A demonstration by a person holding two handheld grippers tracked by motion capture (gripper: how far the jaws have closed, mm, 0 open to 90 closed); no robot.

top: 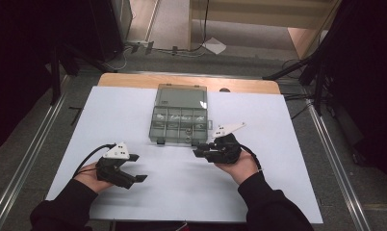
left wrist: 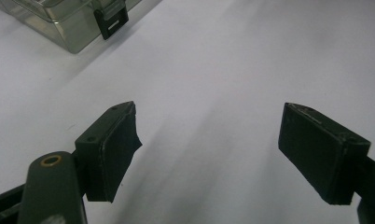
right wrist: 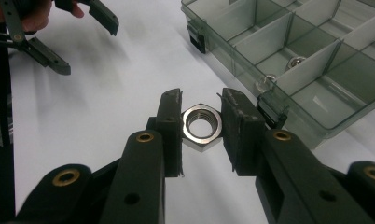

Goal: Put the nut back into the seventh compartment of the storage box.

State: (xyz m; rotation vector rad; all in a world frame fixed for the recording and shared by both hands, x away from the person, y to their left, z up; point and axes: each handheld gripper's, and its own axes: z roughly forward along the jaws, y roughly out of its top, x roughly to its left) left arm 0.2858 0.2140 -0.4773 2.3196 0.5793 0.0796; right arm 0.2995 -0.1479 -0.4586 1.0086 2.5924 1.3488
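Note:
A steel hex nut [right wrist: 202,127] sits upright between the pads of my right gripper [right wrist: 202,109], which is shut on its flat sides just above the white sheet. In the high view the right gripper [top: 201,150] is by the front right corner of a clear compartment box [top: 179,124] whose lid [top: 182,96] lies open at the back. The box [right wrist: 288,51] holds small shiny parts [right wrist: 295,60] in some cells. My left gripper [top: 138,167] rests at the front left, open and empty, its jaws wide apart [left wrist: 209,135] over bare sheet.
A white sheet [top: 259,183] covers the table, with a strip of wood [top: 134,79] showing at the back. Metal rails [top: 326,144] run along both sides. The box's front latch [left wrist: 112,21] shows in the left gripper view.

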